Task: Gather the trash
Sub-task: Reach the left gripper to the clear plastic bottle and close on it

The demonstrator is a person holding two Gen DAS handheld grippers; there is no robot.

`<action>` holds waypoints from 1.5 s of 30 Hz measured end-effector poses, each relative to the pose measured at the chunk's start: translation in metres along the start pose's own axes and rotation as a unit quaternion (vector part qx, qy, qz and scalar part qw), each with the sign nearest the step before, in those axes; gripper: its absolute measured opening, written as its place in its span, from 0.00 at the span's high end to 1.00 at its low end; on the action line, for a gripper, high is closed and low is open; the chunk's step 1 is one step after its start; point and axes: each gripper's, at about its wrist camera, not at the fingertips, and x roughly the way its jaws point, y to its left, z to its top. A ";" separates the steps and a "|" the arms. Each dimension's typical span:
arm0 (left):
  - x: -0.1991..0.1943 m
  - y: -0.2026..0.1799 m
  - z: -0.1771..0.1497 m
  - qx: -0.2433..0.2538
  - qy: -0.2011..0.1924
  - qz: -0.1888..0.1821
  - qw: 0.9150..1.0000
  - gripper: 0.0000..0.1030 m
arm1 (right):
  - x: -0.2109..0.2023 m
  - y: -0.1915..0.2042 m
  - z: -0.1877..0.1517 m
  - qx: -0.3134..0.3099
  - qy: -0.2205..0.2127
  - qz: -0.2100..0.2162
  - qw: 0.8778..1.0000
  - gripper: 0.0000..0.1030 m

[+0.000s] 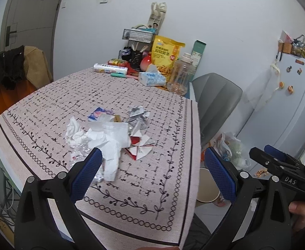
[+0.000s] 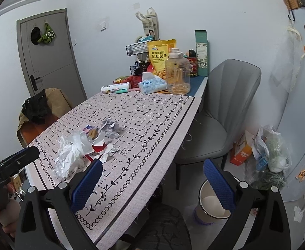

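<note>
A heap of trash lies on the patterned tablecloth [image 1: 144, 108]: crumpled white tissues [image 1: 102, 139], a red and white carton scrap [image 1: 140, 148], crumpled foil [image 1: 138, 116], a small blue wrapper [image 1: 99, 113] and clear plastic [image 1: 81, 148]. The heap also shows in the right wrist view [image 2: 79, 148]. My left gripper [image 1: 152, 166] is open and empty, above the table just short of the heap. My right gripper [image 2: 152, 175] is open and empty, over the table's right edge. A white bin [image 2: 211, 204] stands on the floor below it.
At the table's far end stand a yellow snack bag [image 2: 159, 56], a clear jug [image 2: 177, 73], a tissue pack [image 2: 151, 85] and a wire rack [image 2: 136, 49]. A grey chair [image 2: 221, 112] is right of the table. Plastic bags [image 2: 271, 152] lie by the fridge [image 1: 298, 95].
</note>
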 end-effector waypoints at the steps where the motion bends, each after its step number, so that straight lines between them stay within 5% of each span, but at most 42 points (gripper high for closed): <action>1: 0.001 0.002 0.000 -0.002 0.001 0.003 1.000 0.05 | 0.002 0.002 0.001 -0.002 0.000 0.003 1.000 0.08; 16: 0.024 0.063 -0.013 -0.045 0.031 0.059 0.997 0.06 | 0.063 0.040 -0.005 -0.016 0.046 0.064 0.997 0.08; 30: 0.059 0.122 -0.035 -0.101 0.077 0.076 0.989 0.22 | 0.115 0.081 -0.023 -0.038 0.106 0.117 0.987 0.15; 45: 0.116 0.114 -0.039 -0.083 0.126 0.088 0.985 0.17 | 0.127 0.092 -0.031 -0.040 0.134 0.133 0.981 0.16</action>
